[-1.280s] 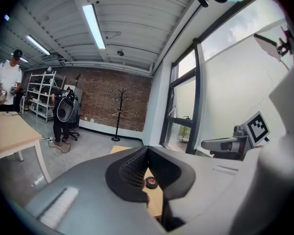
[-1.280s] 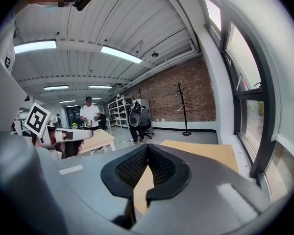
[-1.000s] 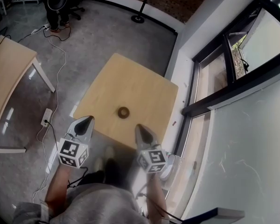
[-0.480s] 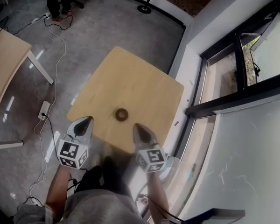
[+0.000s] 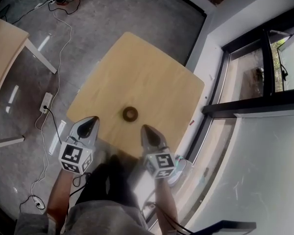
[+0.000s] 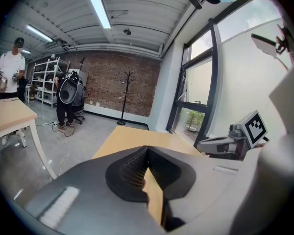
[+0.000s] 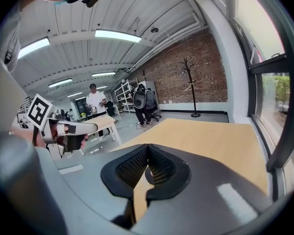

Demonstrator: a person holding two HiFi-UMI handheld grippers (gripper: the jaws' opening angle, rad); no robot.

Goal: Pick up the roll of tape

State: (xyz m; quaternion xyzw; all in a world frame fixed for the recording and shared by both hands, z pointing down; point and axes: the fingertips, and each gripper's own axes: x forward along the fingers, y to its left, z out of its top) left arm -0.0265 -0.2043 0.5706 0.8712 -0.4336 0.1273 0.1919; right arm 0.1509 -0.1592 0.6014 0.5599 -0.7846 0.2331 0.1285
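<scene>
A dark roll of tape [image 5: 130,113] lies flat on a square light-wood table [image 5: 152,77], near its front edge. In the head view my left gripper [image 5: 91,123] hovers at the table's near left corner, left of the roll and apart from it. My right gripper [image 5: 146,130] sits just in front and to the right of the roll, a short way off. Both pairs of jaws meet at the tips with nothing held. In the right gripper view a dark curve of the roll [image 7: 148,174] shows through the gap behind the pads. The left gripper view shows only the bare table top [image 6: 137,137].
A second wooden table [image 5: 5,48] stands at the left. Cables and a power strip [image 5: 46,103] lie on the grey floor. A window wall with dark frames [image 5: 264,94] runs along the right. People [image 6: 12,67] stand far back by shelves; a coat stand [image 6: 123,99] is near the brick wall.
Both grippers have sunk toward the table's near edge and stay shut. The head view has tipped so the table and roll sit a little higher and larger. The roll has not moved.
</scene>
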